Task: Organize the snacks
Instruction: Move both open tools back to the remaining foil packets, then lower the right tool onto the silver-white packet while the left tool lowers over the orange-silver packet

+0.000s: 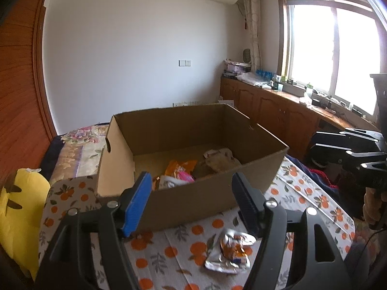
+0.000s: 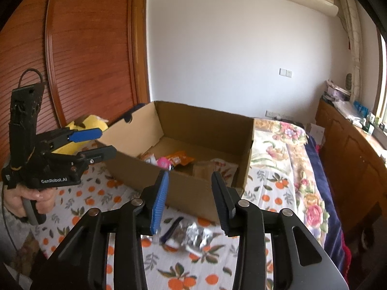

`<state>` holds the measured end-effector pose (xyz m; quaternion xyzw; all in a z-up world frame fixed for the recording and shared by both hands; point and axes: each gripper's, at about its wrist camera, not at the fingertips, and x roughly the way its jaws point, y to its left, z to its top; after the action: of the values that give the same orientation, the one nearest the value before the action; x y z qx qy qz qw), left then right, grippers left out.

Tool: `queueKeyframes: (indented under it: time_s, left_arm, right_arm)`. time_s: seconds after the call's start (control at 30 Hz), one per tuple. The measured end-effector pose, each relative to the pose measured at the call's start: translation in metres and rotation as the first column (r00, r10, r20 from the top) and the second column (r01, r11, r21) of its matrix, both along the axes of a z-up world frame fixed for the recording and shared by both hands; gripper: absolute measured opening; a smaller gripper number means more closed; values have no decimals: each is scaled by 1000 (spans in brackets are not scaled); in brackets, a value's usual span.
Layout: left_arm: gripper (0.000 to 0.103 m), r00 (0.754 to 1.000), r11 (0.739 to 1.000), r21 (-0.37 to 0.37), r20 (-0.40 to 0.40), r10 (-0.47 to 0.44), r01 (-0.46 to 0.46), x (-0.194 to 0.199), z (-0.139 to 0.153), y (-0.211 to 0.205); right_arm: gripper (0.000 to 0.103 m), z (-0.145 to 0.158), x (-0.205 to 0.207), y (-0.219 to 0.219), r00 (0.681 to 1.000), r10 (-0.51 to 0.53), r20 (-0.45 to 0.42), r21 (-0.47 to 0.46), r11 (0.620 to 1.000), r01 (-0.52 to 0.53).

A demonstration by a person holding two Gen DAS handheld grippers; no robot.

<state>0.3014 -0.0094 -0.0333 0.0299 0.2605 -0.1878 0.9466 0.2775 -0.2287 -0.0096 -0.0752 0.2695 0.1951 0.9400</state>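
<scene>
The bed, dressed in an orange-print cloth, is carrying a big open cardboard box, matte brown, a few packets lying inside near its front wall. Both grippers are hovering on the near side of it. The left gripper is standing wide open and empty; the right gripper is parted more narrowly, empty too. The crinkly silver wrapper is lying flat on the cloth outside the box, just below and ahead of the right gripper, long axis roughly crosswise. The right looks nearer.
</scene>
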Motion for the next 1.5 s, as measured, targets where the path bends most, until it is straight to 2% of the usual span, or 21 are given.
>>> queueKeyframes:
  time_s: [0.27,0.43,0.63,0.87,1.13,1.37,1.5]
  left_arm:
    - [72,997,999,20,-70,-33,34,-19,-30,-9]
    - [72,987,997,36,-149,-56,62,-20,-66,-22]
    - [72,978,994,62,-195,-73,86,-20,-89,-35]
    - [72,976,995,68,-208,-62,78,-17,-97,-37]
    - [72,971,997,40,-235,-49,60,-14,-102,-31]
    - [72,970,996,47,-236,-62,75,-15,-100,-37]
    - [72,970,996,49,-235,-58,72,-14,-100,-36]
  right_arm:
    - [52,-30,-6,-4,997,-17,-76,-19,1000,15]
    - [52,-64,6,-2,989,-18,-145,-47,999,11]
    - [52,-101,29,-4,973,-32,-228,-58,998,19]
    - [52,-121,54,2,959,0,-282,-59,998,-17]
    - [52,-136,73,10,945,25,-327,-53,998,-45]
    - [55,-137,61,1,929,54,-365,-33,997,-71]
    - [59,-136,47,2,927,76,-366,-64,992,-107]
